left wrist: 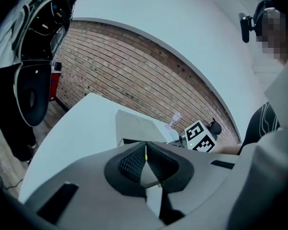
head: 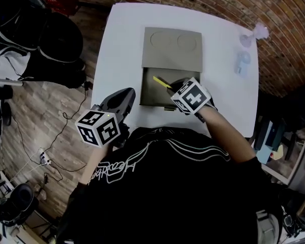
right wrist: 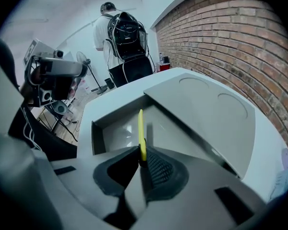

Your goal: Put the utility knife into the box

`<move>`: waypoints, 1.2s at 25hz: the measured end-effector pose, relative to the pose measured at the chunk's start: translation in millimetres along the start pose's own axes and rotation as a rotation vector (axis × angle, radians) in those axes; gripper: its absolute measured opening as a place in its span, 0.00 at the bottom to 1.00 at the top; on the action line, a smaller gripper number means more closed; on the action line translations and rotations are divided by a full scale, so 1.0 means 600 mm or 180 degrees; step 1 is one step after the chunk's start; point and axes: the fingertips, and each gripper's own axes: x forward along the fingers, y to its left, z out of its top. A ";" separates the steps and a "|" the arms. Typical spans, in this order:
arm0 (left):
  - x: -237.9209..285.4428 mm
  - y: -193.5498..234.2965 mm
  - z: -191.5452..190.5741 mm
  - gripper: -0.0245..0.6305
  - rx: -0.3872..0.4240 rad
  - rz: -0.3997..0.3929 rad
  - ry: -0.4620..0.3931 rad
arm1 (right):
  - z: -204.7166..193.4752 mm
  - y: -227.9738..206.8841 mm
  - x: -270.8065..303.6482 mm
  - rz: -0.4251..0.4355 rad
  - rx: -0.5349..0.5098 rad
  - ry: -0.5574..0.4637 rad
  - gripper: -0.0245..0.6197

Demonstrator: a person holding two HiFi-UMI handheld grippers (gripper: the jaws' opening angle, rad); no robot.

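A slim yellow utility knife sticks out from between the pads of my right gripper, which is shut on it. In the head view the knife hangs over the open grey box, with the right gripper at the box's near right side. The box's lid, with two round dents, lies slid toward the far side. In the right gripper view the box's hollow lies just below the knife's tip. My left gripper hovers off the table's near left edge, shut with nothing in it.
The white table carries a pale plastic glass and another clear item at its far right. A brick wall runs behind. Black bags and cables lie on the wooden floor at left. A person with a backpack stands in the distance.
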 end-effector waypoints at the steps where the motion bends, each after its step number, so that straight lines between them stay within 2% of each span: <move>1: 0.000 0.002 0.000 0.09 -0.0007 0.0008 -0.0007 | -0.002 0.000 0.004 0.0009 -0.0022 0.0035 0.12; 5: -0.003 0.008 0.001 0.09 -0.0011 0.0033 -0.0027 | -0.007 -0.006 0.016 -0.0024 -0.0064 0.0151 0.12; 16: -0.009 0.031 -0.003 0.09 -0.0052 0.0126 -0.0075 | -0.010 -0.014 0.022 -0.0037 0.0046 0.0155 0.12; 19: -0.012 0.031 0.000 0.09 -0.0044 0.0128 -0.0072 | -0.009 -0.012 0.019 -0.0033 0.0040 0.0134 0.20; 23: -0.013 0.027 0.006 0.09 0.0005 0.0110 -0.0051 | 0.003 -0.015 0.004 -0.0036 0.0110 -0.0033 0.31; 30: -0.040 0.016 0.012 0.09 0.0061 0.0065 -0.0025 | 0.029 0.000 -0.053 -0.0006 0.0315 -0.0486 0.35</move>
